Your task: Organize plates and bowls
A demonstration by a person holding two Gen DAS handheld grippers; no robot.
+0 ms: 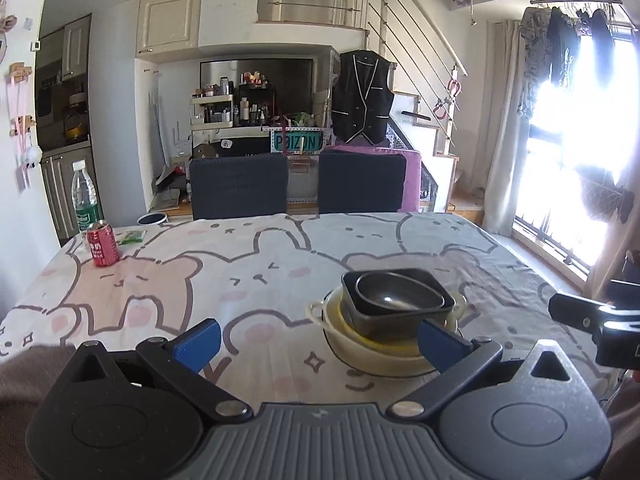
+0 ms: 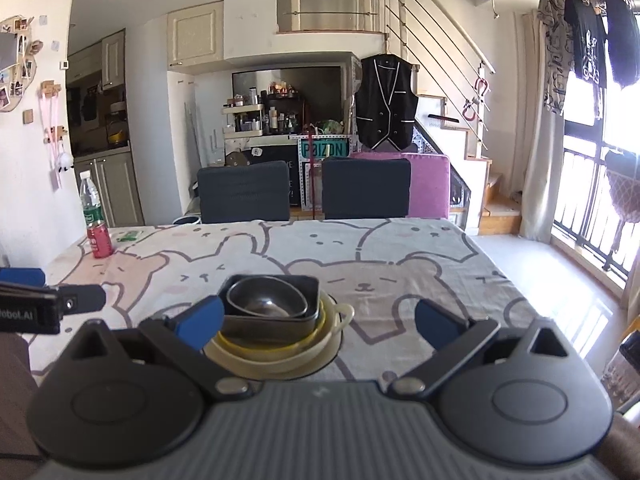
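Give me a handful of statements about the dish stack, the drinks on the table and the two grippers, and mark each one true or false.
1. The round dark bowl sits inside the square dark dish. True.
2. The dishes are spread out separately across the table. False: they are nested in one stack, with the cream handled dish at the bottom.
3. The left gripper is shut on the stack. False: its jaws stand open, holding nothing.
4. The right gripper is open. True.
5. The red can stands upright in front of the water bottle. True.
6. The red can lies tipped over beside the stack. False: it stands at the far left corner, well apart from the stack.
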